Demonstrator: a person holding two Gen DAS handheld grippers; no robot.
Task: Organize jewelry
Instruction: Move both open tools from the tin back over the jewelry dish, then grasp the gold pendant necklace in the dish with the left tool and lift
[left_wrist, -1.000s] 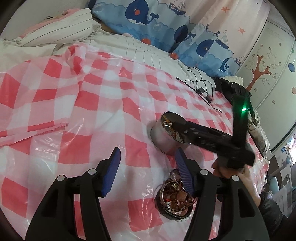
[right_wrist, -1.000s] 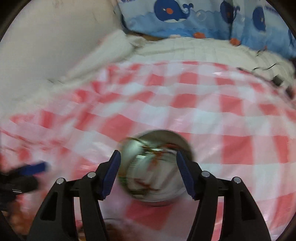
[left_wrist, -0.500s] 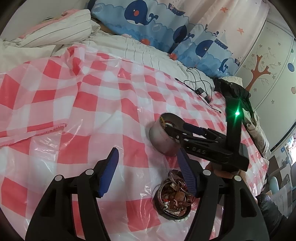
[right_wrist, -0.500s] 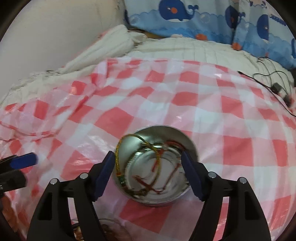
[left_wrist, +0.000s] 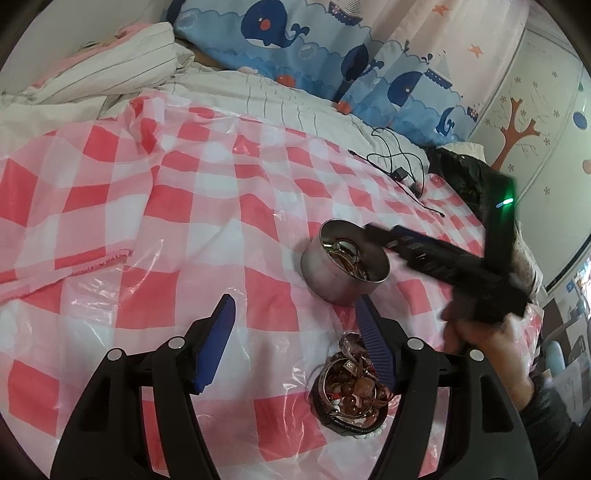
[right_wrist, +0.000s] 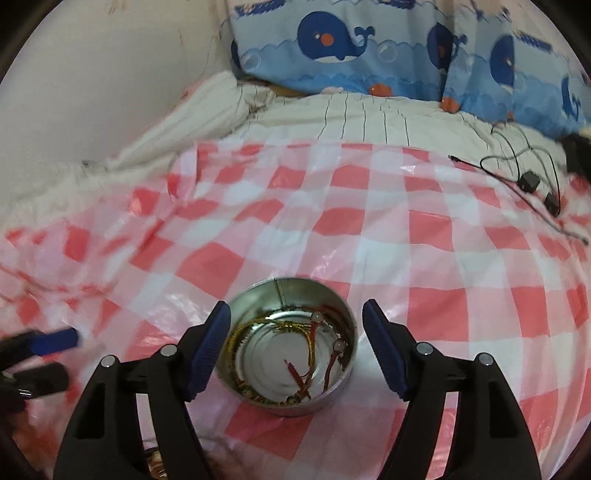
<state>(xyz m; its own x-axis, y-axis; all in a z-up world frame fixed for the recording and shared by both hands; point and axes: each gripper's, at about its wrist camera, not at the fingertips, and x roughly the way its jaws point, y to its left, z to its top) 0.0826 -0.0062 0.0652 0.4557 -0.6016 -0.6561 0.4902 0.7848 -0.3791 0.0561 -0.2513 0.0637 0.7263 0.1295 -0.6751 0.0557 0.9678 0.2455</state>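
A: Jewelry (left_wrist: 351, 387) sits in a heap on the checked sheet (left_wrist: 147, 206) spread over the bed, just under the left tool (left_wrist: 295, 332), whose jaws stand wide and empty. A few chains (right_wrist: 291, 354) already lie in the tin (right_wrist: 288, 347).

B: And the right tool (right_wrist: 295, 343)?

A: Wide too, holding nothing, hovering above the tin with a jaw on either side of it.

B: What worries you?

A: The heap looks tangled: beads, rings and a bangle all touching. I judge that a pinch on one piece may drag others along, and they could drop onto the sheet short of the tin.

B: Anything else?

A: The sheet is thin plastic on soft bedding. A jaw pressing down might snag and pull it, shifting or tipping the tin. The two tools are also near each other, so they could knock.
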